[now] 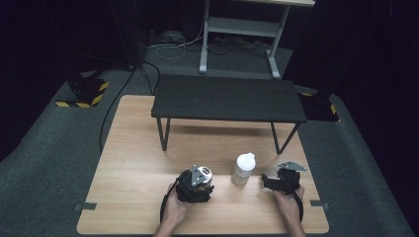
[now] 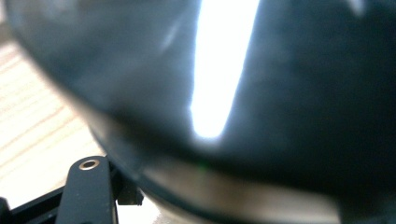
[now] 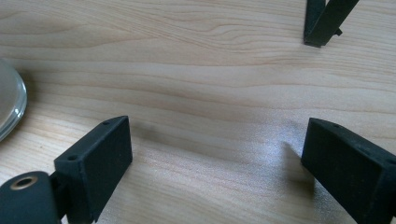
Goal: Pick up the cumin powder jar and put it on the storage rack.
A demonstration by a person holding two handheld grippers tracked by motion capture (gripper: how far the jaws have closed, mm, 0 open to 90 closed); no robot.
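The table (image 1: 133, 173) is pale wood with a smooth, faintly sheened grain. On it stands a small bench (image 1: 227, 98) with a matt black top and thin dark metal legs. The white bottle (image 1: 243, 169) looks like smooth, slightly translucent plastic. The right gripper (image 3: 217, 161) has matt black jaws of finely rough plastic. Close before the left gripper (image 1: 195, 185) sits a dark glossy round object (image 2: 261, 93) with a bright streak of reflection and a silvery metallic band

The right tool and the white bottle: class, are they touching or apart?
Apart. In the high view, bare wood separates the white bottle from the right tool; the right gripper view shows its open jaws holding nothing.
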